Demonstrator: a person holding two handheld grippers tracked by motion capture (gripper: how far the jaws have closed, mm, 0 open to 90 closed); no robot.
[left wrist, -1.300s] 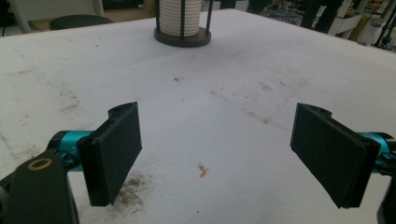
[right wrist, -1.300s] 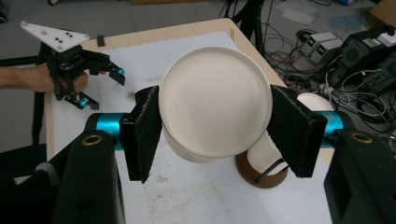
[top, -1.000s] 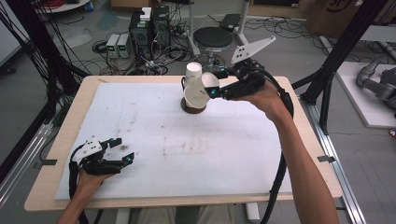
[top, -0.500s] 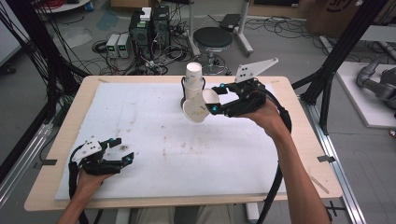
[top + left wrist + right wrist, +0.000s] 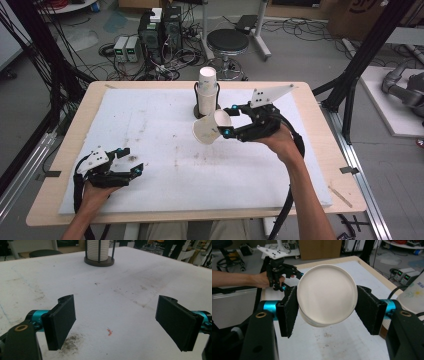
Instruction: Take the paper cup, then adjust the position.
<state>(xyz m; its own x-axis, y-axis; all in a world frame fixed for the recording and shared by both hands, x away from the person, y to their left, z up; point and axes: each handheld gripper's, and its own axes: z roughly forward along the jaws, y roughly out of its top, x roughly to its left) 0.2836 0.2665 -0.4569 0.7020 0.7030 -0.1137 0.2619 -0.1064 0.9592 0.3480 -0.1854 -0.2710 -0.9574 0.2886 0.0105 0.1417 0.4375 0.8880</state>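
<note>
The right gripper [image 5: 226, 126] holds a white paper cup [image 5: 211, 127] above the middle of the table, its two black ribbed pads [image 5: 289, 311] pressed against opposite sides of the cup's smooth round wall. The cup lies tipped on its side in the grip, and in the right gripper view its flat circular bottom [image 5: 327, 295] faces the camera, ringed by a thin raised rim. Just beyond the held cup, near the far edge of the table, stands a tall stack of cups [image 5: 207, 92] of the same white paper, kept upright by thin dark rods that rise from a round dark base [image 5: 99, 262]; the ridged edges of the nested cups show in the left gripper view. The left gripper [image 5: 131, 161] rests low at the near left of the table, well apart from the cup, its flat black pads [image 5: 63, 321] spread wide with nothing between them. The table [image 5: 150, 120] is covered by a white foam-like sheet, matt and marked with grey smudges and a small red speck [image 5: 109, 332].
</note>
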